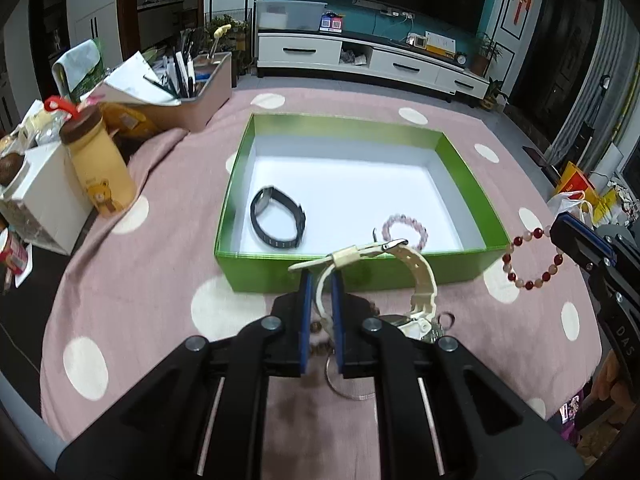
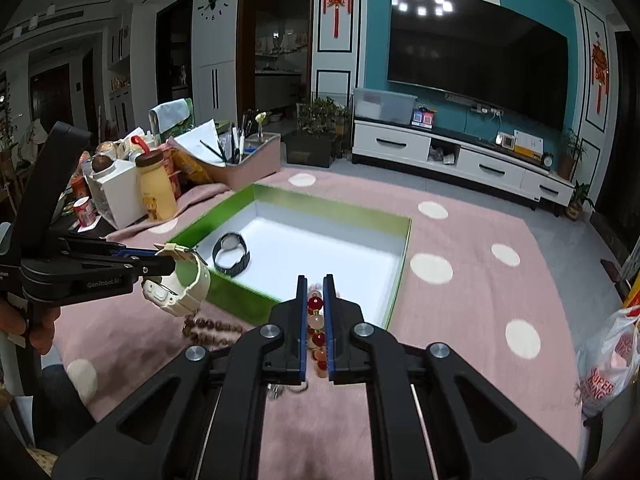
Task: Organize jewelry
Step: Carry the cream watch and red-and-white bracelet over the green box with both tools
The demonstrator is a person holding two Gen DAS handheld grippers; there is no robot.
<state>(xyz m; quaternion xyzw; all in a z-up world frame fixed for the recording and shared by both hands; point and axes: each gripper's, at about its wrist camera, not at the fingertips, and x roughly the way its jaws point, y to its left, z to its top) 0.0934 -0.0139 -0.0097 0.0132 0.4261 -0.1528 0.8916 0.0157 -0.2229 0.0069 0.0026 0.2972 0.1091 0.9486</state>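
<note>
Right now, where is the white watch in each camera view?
Left wrist: white watch lower centre, held by the left hand-held gripper, in front of the green box.
Right wrist: white watch at left.
Shared landmark: the green box.

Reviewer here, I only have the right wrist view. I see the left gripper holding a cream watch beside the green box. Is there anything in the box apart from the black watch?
Observer: Yes. The left wrist view shows a pink bead bracelet lying inside the green box, near its front wall, apart from the black watch.
Operator: My own beads fill the fingers. Is it a full loop?
Observer: Yes, the red bead bracelet hangs as an open ring from the right gripper, right of the box.
Operator: How is the cream watch gripped?
Observer: The left gripper pinches the strap of the cream watch; its case hangs lower right.
</note>
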